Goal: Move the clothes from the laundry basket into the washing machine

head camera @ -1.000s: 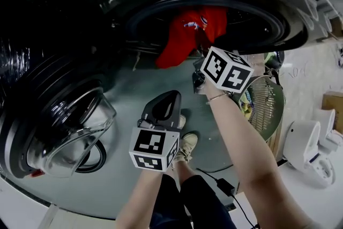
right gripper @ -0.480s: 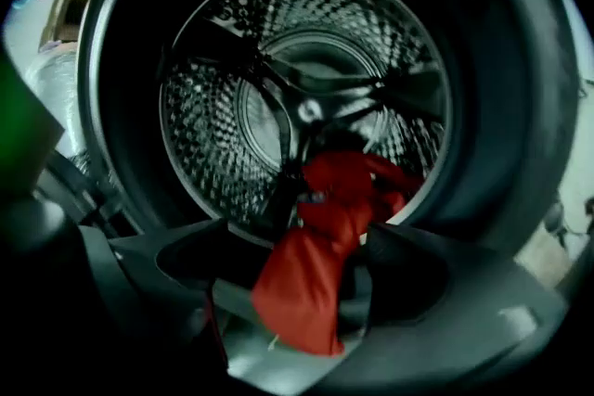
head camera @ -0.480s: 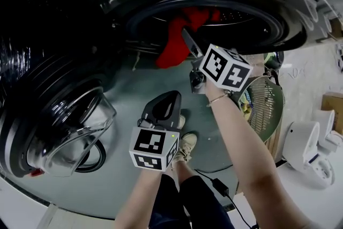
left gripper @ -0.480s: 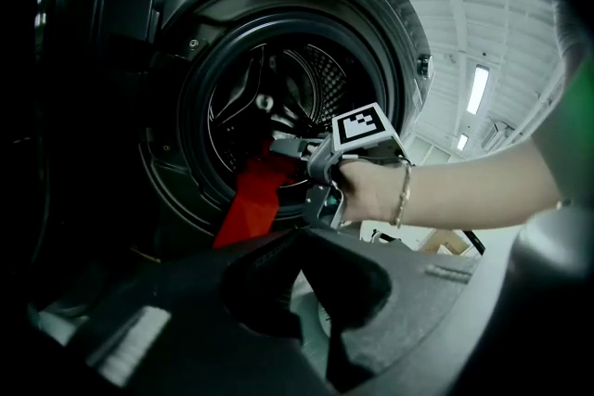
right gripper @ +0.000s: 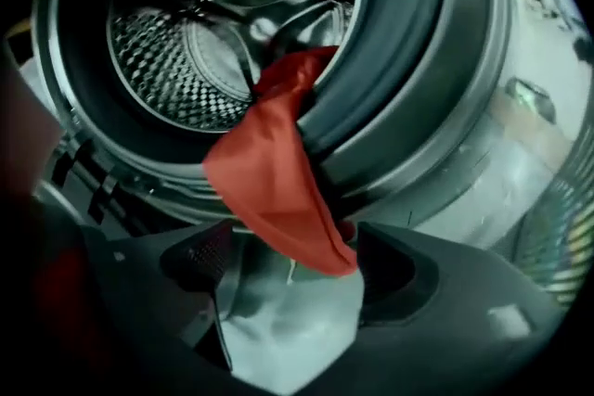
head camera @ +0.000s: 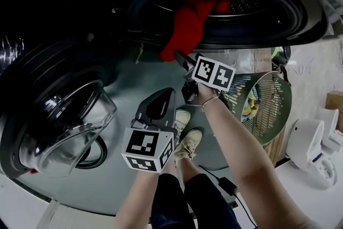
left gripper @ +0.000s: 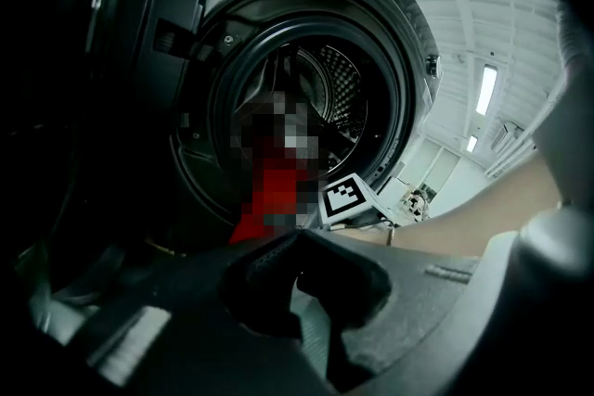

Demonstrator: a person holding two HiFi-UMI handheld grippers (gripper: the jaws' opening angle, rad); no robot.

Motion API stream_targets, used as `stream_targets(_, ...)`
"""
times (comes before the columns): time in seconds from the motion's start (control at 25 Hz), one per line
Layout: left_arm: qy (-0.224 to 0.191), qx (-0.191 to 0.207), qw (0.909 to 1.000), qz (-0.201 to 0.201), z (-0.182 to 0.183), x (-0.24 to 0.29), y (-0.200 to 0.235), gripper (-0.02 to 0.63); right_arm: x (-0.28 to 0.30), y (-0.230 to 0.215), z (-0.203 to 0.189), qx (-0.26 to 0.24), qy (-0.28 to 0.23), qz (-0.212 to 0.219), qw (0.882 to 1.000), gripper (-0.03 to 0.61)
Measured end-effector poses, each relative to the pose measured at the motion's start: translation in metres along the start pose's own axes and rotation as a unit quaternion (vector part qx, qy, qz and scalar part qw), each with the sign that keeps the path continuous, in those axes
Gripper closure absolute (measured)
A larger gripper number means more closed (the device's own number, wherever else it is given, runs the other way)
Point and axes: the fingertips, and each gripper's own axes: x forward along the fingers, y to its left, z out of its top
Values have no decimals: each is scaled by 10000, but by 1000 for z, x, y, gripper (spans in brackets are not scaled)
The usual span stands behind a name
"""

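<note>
Your right gripper had its jaws wide apart, freshly opened. The red garment dangled loose between them, draped over the washing machine door rim, mid-frame. Your left gripper was clamped shut on nothing.

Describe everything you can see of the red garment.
The red garment is plain, thin, smooth-looking fabric, folded into a limp strip. Its top lies inside the drum; the rest drapes over the grey door seal and hangs down outside. Its lower tip dangles loose between the jaws of the right claw, which have just been opening.
</note>
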Motion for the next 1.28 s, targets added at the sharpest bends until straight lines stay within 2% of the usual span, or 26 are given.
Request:
stream_targets(0.12,8,-8,10000,44,-6,-4,6,506,13,-2,5,228,-94,48,9997,190)
stream_targets(0.2,16,-16,10000,41,-9,-3,8,506,16,1,14,254,-176,122,9994,259)
stream_targets(0.36,4,-86,10000,37,-11,-2,8,506,4,18,32,261,-436,382,9980,514)
stream_targets(0.48,7,-122,9999,9,-10,-3,2,506,-15,33,42,-37,-640,575,9963,523)
stream_targets(0.6,0,-103,9999,-42,-3,-1,-6,506,-39,52,65,-724,-1005,674,9900,525)
stream_targets(0.72,4,-53,10000,-53,5,2,-10,506,-62,70,93,-1415,-1368,597,9786,525)
stream_targets(0.88,21,-17,10000,-90,14,6,-15,506,-82,91,138,-1928,-1933,580,9603,525)
stream_targets(1.04,5,23,9999,-140,24,9,-22,506,-90,107,181,-2018,-2316,578,9499,525)
stream_targets(1.28,24,115,9998,-184,32,10,-25,506,-112,120,230,-1780,-3055,639,9332,525)
